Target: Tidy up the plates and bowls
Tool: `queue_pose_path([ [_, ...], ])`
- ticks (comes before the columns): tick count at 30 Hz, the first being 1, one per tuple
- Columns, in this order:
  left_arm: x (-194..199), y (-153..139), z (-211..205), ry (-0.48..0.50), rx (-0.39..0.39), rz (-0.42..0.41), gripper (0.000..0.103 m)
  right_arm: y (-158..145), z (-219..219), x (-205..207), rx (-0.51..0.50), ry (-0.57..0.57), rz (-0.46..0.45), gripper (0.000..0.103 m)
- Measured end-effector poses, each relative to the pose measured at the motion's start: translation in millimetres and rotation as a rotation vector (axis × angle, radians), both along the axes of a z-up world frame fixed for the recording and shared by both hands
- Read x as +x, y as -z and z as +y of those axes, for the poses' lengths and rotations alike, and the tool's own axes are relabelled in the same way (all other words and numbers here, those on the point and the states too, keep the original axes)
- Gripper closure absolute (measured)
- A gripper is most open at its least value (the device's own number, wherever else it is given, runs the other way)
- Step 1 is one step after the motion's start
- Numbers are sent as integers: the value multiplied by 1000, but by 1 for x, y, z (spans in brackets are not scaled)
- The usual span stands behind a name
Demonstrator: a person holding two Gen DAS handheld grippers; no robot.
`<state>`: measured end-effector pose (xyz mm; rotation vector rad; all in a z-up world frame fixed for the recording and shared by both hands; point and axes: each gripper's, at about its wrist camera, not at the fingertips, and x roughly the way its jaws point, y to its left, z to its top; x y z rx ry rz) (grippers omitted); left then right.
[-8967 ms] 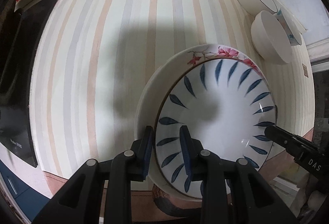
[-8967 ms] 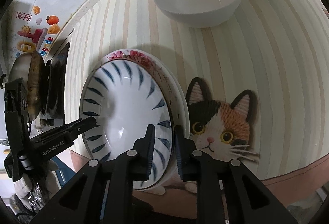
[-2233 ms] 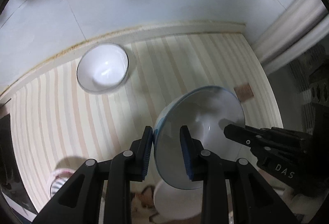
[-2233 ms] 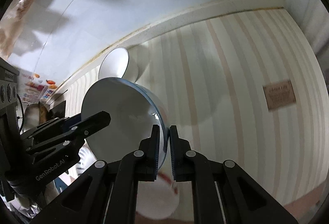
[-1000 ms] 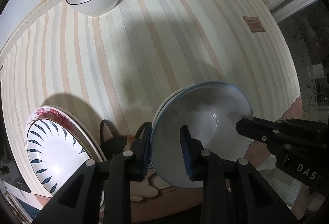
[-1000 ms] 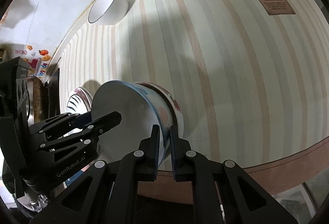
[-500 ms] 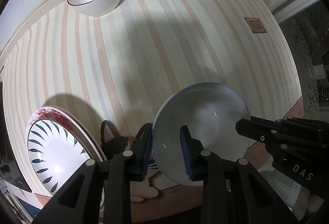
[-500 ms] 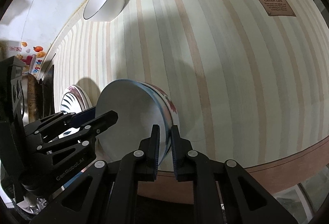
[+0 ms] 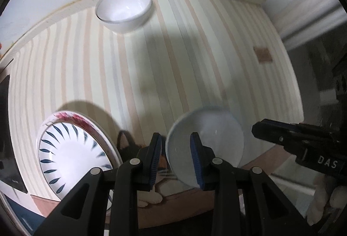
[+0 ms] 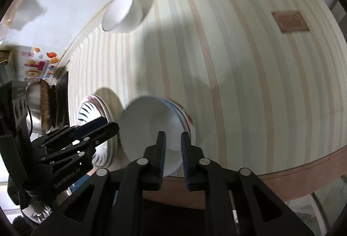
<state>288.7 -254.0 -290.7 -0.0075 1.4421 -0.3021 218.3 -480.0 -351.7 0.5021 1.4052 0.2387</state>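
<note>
A pale blue-white bowl (image 9: 212, 138) (image 10: 147, 125) rests nested in a bowl with red and blue patterns (image 10: 188, 123) near the table's front edge. My left gripper (image 9: 175, 151) hovers just above its left rim. The fingers stand apart and a gap shows beside the rim, so nothing is pressed. My right gripper (image 10: 173, 149) hangs over the opposite rim. Its jaws are opening and the rim lies below the gap, untouched. A stack of plates with a blue-leaf plate (image 9: 69, 153) (image 10: 86, 112) on top lies to the left.
A white bowl with a dark rim (image 9: 123, 10) (image 10: 121, 12) stands at the back by the wall. A cat-shaped mat (image 9: 128, 145) lies between the plates and the bowls. A pan (image 10: 36, 105) and a black stove (image 9: 6, 127) sit at the far left. The striped cloth carries a brown label (image 10: 290, 21).
The pale bowl came down into the patterned bowl. Both grippers have since risen off its rim, and the right jaws have parted. The bowl stays put.
</note>
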Motion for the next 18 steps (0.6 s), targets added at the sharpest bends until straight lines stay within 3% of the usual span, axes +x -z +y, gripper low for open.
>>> queue_pose_path([
  [1, 6, -3, 4, -16, -9, -5, 74, -6, -1, 6, 10, -2, -12, 61],
  [4, 35, -12, 20, -84, -27, -26, 72, -19, 1, 32, 35, -17, -49, 49],
  [12, 143, 4, 72, -272, -31, -41, 72, -29, 21, 143, 27, -51, -138, 48],
  [18, 199, 42, 90, -330, -48, 34, 72, -4, 54, 227, 6, -83, -132, 49],
])
